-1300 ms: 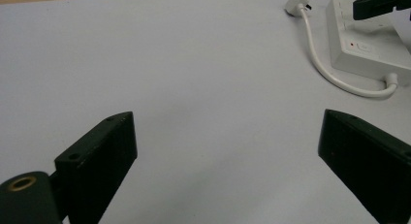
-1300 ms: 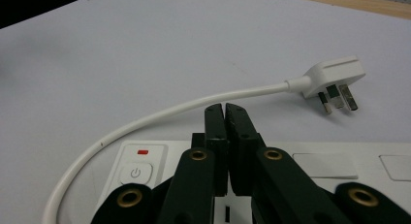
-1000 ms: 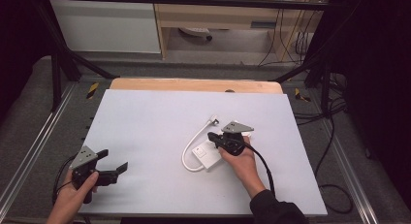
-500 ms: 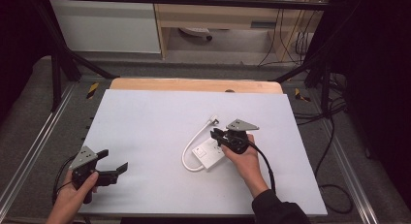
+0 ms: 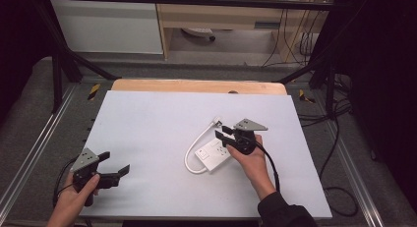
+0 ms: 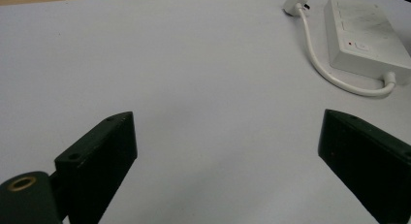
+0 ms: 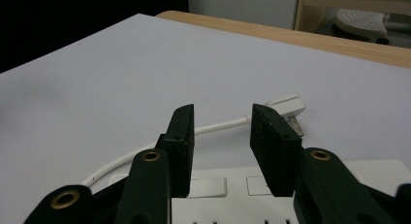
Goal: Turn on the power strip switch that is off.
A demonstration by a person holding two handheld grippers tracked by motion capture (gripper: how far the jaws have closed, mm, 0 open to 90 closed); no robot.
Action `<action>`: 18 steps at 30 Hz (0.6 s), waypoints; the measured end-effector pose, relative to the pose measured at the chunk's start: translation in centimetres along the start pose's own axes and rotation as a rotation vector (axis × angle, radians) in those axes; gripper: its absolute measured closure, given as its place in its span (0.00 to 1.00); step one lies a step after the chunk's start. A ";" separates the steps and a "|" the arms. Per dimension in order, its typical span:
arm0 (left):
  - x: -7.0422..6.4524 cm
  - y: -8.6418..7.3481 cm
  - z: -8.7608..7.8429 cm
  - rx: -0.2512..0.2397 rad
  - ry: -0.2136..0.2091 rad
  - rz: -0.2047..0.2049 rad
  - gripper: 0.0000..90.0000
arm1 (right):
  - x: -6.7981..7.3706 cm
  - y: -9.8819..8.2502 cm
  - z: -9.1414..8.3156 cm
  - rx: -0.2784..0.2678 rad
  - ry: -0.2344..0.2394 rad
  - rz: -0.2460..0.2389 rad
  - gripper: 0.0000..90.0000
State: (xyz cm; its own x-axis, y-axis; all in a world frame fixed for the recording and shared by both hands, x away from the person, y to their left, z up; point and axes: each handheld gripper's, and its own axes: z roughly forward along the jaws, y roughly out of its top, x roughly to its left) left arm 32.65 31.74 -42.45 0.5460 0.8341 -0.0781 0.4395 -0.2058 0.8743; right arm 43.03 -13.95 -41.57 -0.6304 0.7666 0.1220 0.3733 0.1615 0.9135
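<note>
My right hand-held gripper (image 5: 225, 137) has just been opening over the white plastic power strip (image 5: 212, 155), with nothing clamped between its jaws now.

Since a second ago my right hand has barely shifted and my left hand-held gripper (image 5: 116, 164) has stayed at the near left corner of the white table (image 5: 147, 119). The right jaws stand partly apart, hovering just above the strip's rocker switches (image 7: 207, 186) without pinching them. The strip lies flat right of the table's middle, its short white cable (image 5: 193, 148) looping round to the white plug (image 5: 217, 121) just beyond it. My left jaws gape wide, empty, well apart from the strip.
</note>
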 end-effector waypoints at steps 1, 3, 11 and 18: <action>0.0 0.0 0.0 0.000 0.000 0.000 0.08 | 0.0 0.1 -0.1 -0.003 -0.001 -0.001 0.66; 0.0 0.0 0.0 0.000 0.000 0.000 0.08 | -0.1 0.2 -0.2 -0.007 -0.003 0.002 0.64; 0.0 0.0 0.0 -0.002 0.000 -0.001 0.08 | -0.1 0.6 -0.8 -0.021 -0.012 0.010 0.56; 0.0 0.0 0.0 -0.003 0.000 -0.002 0.08 | -0.6 1.1 -1.5 -0.044 -0.023 0.028 0.53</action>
State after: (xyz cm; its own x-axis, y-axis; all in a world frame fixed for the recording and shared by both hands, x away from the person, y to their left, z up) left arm 32.64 31.76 -42.47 0.5453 0.8344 -0.0800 0.4388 -0.2028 0.8754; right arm 42.76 -15.18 -40.08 -0.6045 0.7844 0.1389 0.3598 0.1132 0.9261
